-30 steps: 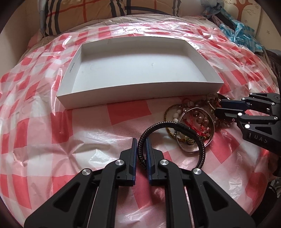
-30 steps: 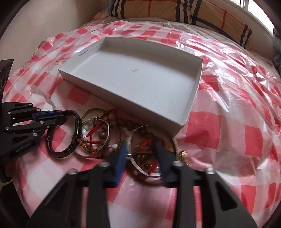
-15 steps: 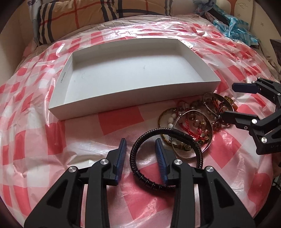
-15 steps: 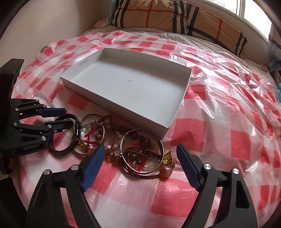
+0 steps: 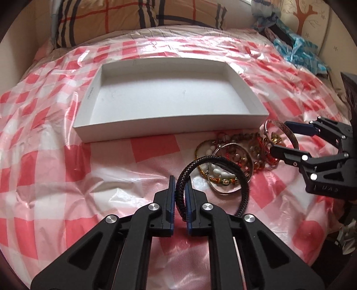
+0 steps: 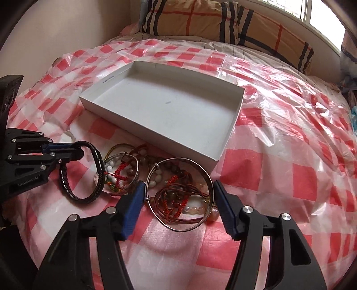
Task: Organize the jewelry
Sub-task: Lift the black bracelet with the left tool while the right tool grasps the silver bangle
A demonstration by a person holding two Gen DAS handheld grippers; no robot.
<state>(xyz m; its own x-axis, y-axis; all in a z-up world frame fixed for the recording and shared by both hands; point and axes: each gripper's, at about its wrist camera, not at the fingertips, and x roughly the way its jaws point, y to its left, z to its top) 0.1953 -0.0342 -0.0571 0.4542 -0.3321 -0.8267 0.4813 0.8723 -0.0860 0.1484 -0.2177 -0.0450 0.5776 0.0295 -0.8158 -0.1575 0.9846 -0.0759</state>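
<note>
My left gripper [image 5: 179, 185] is shut on a black braided bracelet [image 5: 214, 159], pinching its near-left arc; the loop stands tilted over the jewelry pile [image 5: 234, 160]. In the right wrist view the left gripper [image 6: 73, 151] holds that bracelet [image 6: 67, 187] at the left. My right gripper [image 6: 178, 187] straddles a large silver bangle [image 6: 178, 159] lying on beaded bracelets. Its jaws are closing, and the blue pads stand just outside the bangle's rim without visibly pressing. The left wrist view shows the right gripper [image 5: 280, 139] at the pile's right end. An empty white box [image 5: 169, 129] [image 6: 178, 148] lies beyond.
A red-and-white checked plastic sheet [image 5: 55, 156] covers the bed. Plaid pillows [image 6: 200, 20] lie at the far edge, and blue cloth [image 5: 299, 51] is bunched at the back right. A wall runs along the left side in the right wrist view.
My left gripper opened over the black bracelet, then shut on it again. My right gripper spread wide around the silver bangle and has narrowed toward its rim.
</note>
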